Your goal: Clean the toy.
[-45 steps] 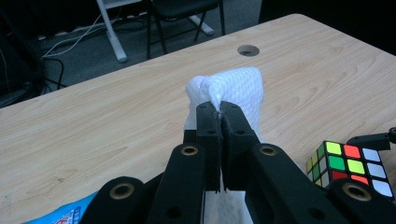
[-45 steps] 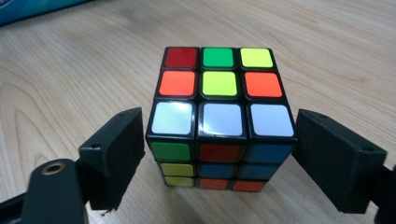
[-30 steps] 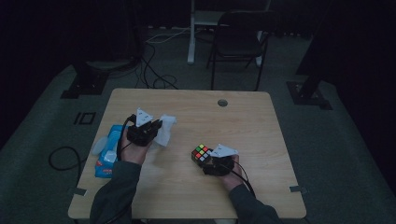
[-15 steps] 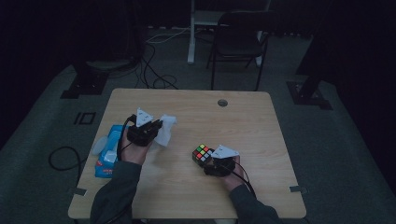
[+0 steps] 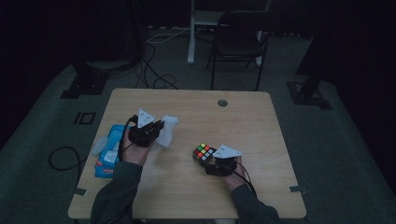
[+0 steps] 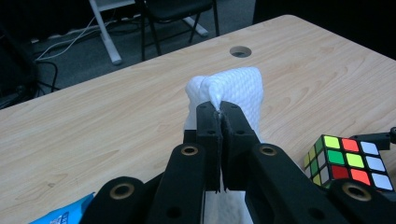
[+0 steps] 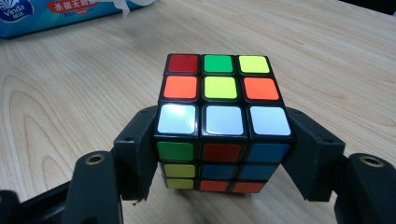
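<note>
Two grips: right hand-held gripper point(image 7: 219, 154) clamps the cube point(image 7: 219, 116); left hand-held gripper point(image 6: 219, 109) pinches the tissue point(image 6: 233, 88).

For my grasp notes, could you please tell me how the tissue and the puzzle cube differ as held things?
The tissue is white, soft and crumpled; the puzzle cube is rigid, square-edged and many-coloured. The left gripper pinches the tissue with its fingers nearly together; the right gripper clamps the cube with its fingers spread across its sides. Both are firmly held over the table.
</note>
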`<state>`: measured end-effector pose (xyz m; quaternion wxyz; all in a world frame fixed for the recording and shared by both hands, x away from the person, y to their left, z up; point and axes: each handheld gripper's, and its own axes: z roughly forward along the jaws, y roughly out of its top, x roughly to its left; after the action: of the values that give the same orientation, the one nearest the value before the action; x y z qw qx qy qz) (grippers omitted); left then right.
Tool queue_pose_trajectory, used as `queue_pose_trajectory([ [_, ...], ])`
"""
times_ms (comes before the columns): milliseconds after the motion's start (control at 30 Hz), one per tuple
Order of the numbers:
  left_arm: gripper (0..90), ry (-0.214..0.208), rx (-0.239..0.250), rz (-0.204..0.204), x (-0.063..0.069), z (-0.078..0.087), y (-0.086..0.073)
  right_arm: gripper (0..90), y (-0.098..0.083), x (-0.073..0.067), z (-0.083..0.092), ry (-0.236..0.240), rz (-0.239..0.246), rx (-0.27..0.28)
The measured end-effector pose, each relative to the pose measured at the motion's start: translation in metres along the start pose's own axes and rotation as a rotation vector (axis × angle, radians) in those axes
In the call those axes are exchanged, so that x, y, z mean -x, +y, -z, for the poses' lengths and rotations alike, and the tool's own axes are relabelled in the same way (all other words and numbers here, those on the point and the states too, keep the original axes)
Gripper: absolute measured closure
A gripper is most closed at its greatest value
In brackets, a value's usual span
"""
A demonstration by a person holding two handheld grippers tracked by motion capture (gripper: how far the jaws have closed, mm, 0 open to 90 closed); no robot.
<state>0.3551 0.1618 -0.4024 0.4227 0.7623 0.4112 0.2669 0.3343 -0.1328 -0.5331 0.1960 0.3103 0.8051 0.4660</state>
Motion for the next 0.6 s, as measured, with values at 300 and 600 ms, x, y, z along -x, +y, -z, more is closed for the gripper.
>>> queue_pose_trajectory([
  [300, 88.0, -0.030, 0.012, -0.025, 0.012, 0.001, 0.005, 34.8, 0.005, -0.001, 0.007, -0.007, 0.012, 0.014],
  [600, 88.1, -0.081, 0.017, -0.060, 0.033, -0.005, 0.011, 34.8, 0.007, -0.003, 0.008, -0.001, 0.021, 0.006],
])
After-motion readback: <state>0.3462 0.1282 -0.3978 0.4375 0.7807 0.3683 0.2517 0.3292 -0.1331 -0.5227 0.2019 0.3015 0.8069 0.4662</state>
